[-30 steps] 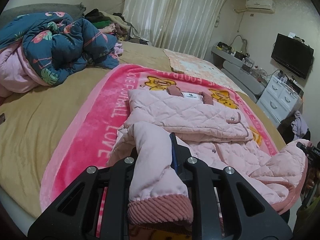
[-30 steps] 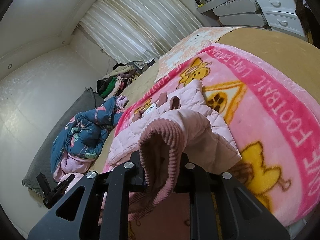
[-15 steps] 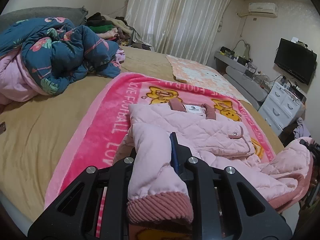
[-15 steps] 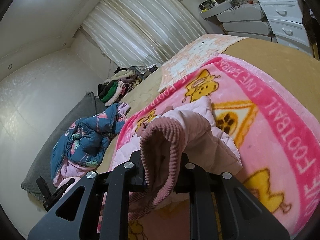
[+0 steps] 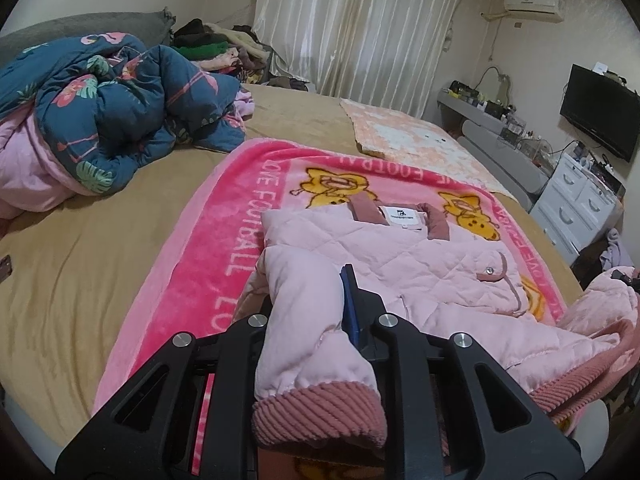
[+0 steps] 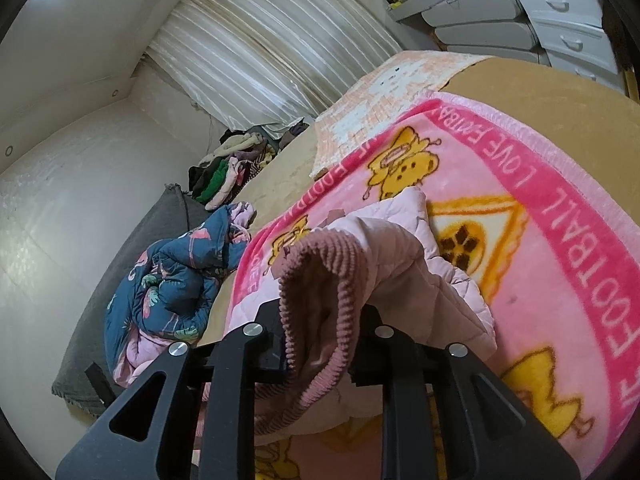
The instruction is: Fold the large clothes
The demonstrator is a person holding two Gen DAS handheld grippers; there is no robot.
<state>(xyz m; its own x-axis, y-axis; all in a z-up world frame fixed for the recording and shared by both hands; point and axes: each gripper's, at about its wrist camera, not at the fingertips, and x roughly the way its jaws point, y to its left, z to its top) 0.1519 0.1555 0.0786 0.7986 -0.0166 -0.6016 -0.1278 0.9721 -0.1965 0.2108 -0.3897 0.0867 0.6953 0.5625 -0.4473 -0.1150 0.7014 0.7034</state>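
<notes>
Left claw (image 5: 316, 320) clamped on jacket (image 5: 400, 264) sleeve cuff. Right claw (image 6: 320, 332), jaws just easing apart, w/ other cuff between, on blanket (image 6: 560, 200).

The pink blanket (image 5: 208, 248) border reads "LOVE FOOTBALL", apparently repeated.

Quilted matt jacket (image 5: 420, 264), ribbed cuff (image 5: 320, 416); fleecy blanket (image 5: 208, 248).

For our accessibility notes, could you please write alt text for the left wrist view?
The left gripper grips a pink jacket by its ribbed cuff, over a pink blanket on a bed.
</notes>
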